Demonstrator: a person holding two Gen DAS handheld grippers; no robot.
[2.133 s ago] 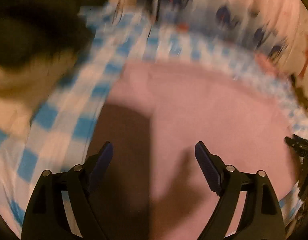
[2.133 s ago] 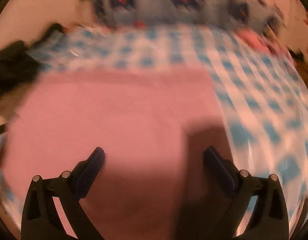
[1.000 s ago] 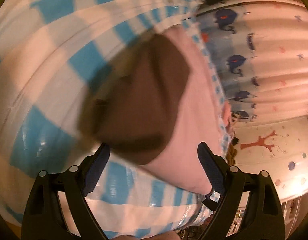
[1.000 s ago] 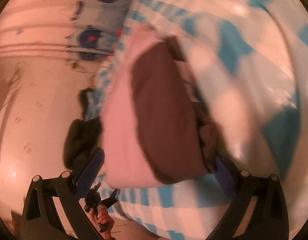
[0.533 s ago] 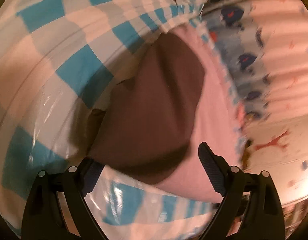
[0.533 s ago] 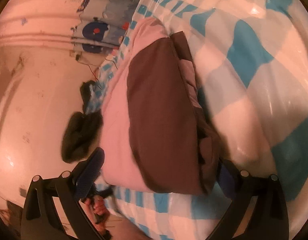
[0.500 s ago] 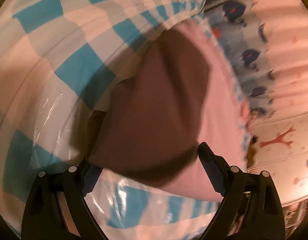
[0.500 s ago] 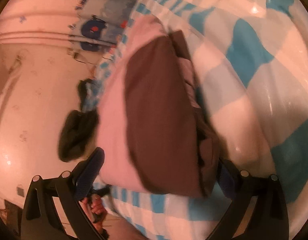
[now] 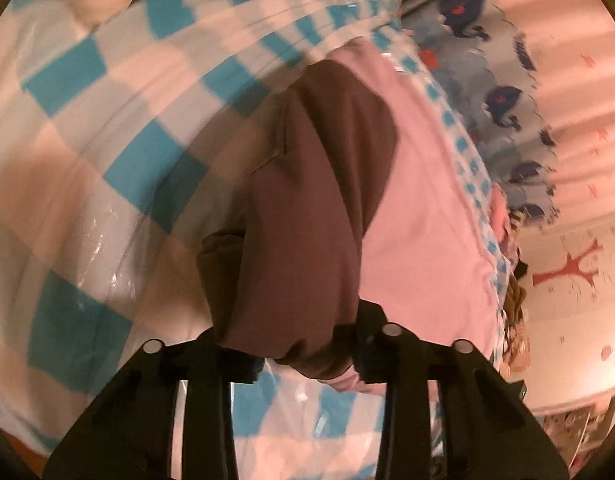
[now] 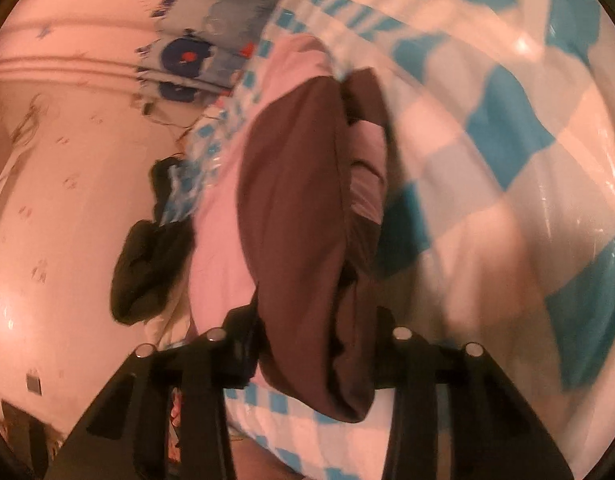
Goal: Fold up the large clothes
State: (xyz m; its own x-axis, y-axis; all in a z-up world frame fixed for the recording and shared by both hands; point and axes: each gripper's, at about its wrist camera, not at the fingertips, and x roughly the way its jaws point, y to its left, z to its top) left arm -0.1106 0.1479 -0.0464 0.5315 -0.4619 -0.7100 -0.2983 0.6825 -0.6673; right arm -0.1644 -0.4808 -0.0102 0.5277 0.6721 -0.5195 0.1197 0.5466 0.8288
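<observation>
A large pink garment point(image 9: 423, 216) with a brown panel point(image 9: 307, 208) lies folded on the blue-and-white checked sheet point(image 9: 119, 168). My left gripper point(image 9: 303, 354) has its jaws closing on the garment's near brown edge, which bunches between the pads. In the right wrist view the same garment point(image 10: 215, 240) shows its brown fold point(image 10: 295, 216) running up from my right gripper point(image 10: 313, 346). Its jaws are closing too, with thick brown layers squeezed between the fingers. The fabric hides the pads of both grippers.
The checked sheet point(image 10: 507, 168) spreads wide to the side of the garment. A curtain with dark blue prints point(image 9: 503, 104) hangs behind. A heap of dark clothes point(image 10: 147, 260) lies at the sheet's far edge. A wall with a red tree decal point(image 9: 567, 268) stands beyond.
Both grippers' jaws have come in from wide open onto the garment's near edge. The brown edge now bunches between the fingers and has lifted a little.
</observation>
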